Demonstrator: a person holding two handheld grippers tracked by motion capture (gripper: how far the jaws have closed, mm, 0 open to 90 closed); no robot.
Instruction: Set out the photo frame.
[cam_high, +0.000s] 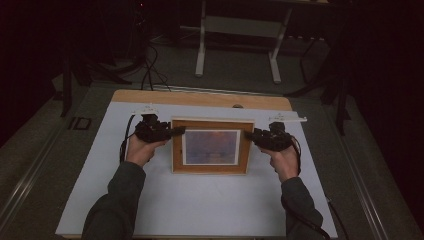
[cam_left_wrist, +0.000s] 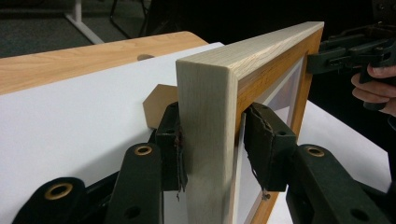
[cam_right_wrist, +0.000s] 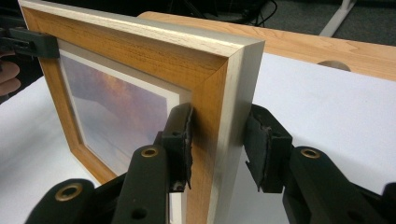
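The 2 grippers hold the wooden picture frame (cam_high: 212, 145) upright near the worktop's far edge, left gripper (cam_left_wrist: 210, 140) and right gripper (cam_right_wrist: 219, 140) each clamped on a side rail, so the next move likely calls for both hands moving together.

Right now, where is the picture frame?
In the high view the picture frame stands upright mid-table on the white sheet, its left edge in the left tool and its right edge in the right tool.

A white mat (cam_high: 210, 200) covers the wooden table (cam_high: 200, 98); beyond stands a white-legged desk (cam_high: 201, 55).
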